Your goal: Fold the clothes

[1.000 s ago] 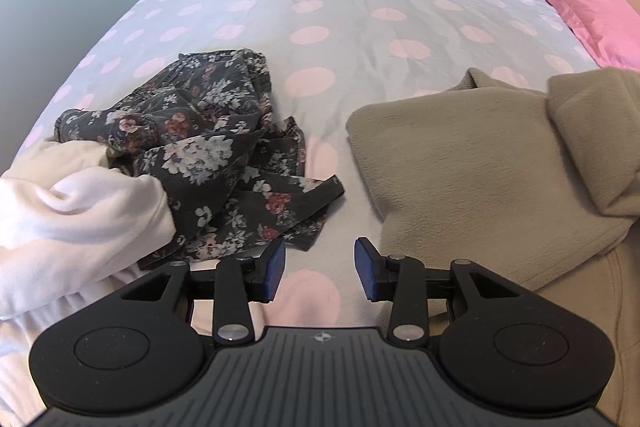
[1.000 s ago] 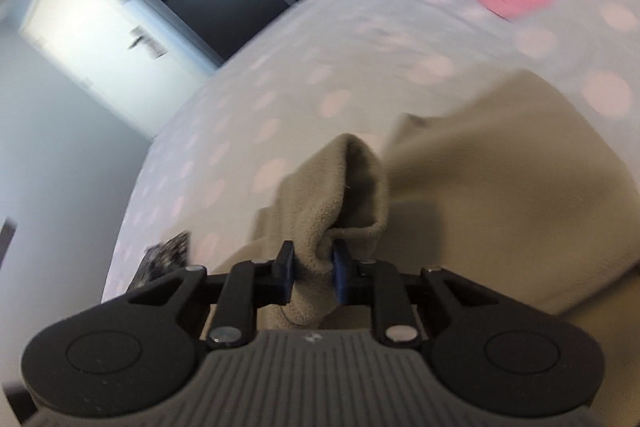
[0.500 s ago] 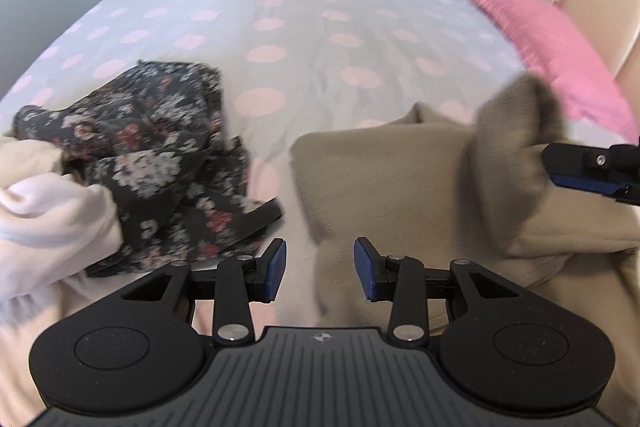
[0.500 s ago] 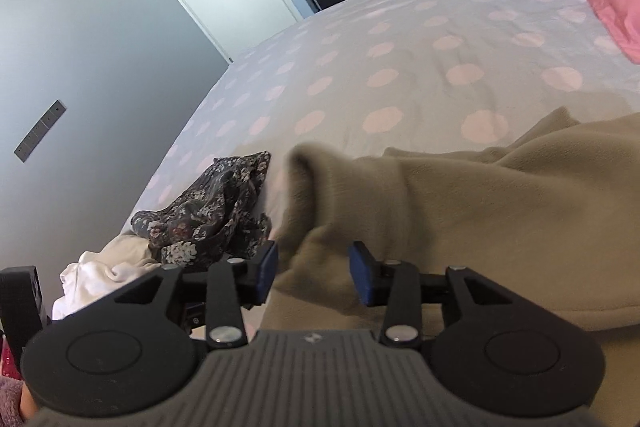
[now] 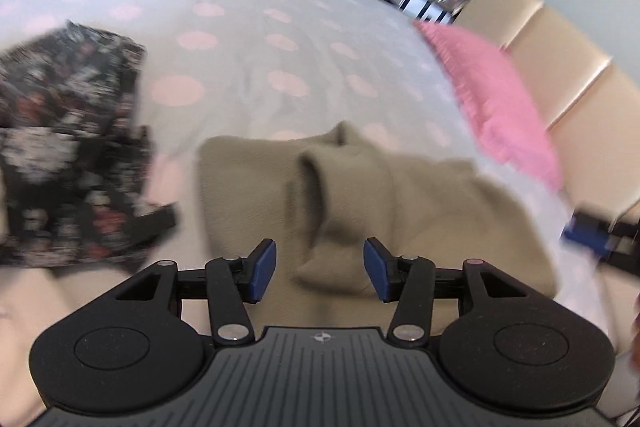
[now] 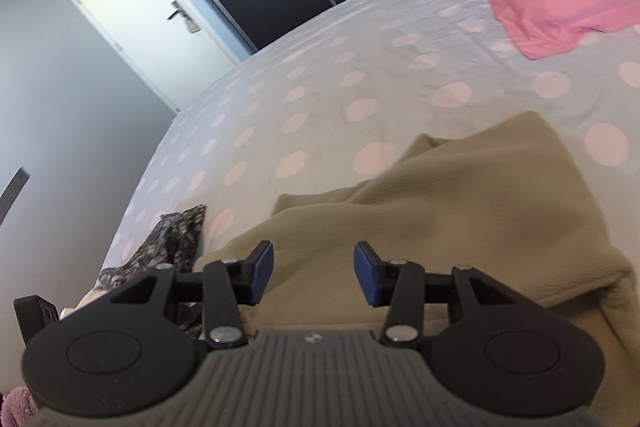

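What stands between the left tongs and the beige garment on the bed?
Nothing visible does. The left tongs are open and empty, and the beige garment lies directly beyond their tips with its folded-over sleeve nearest. The floral garment lies apart, off to the left on the bedspread.

Fuzzy matt fleece beige garment (image 6: 472, 211) lies on a smooth cotton-like dotted bedspread (image 6: 320, 107).

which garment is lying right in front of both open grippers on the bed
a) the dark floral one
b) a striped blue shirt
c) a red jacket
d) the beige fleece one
d: the beige fleece garment fills the space ahead of the open left gripper, and also of the open right gripper, while the dark floral garment lies off to the left side on the bed.
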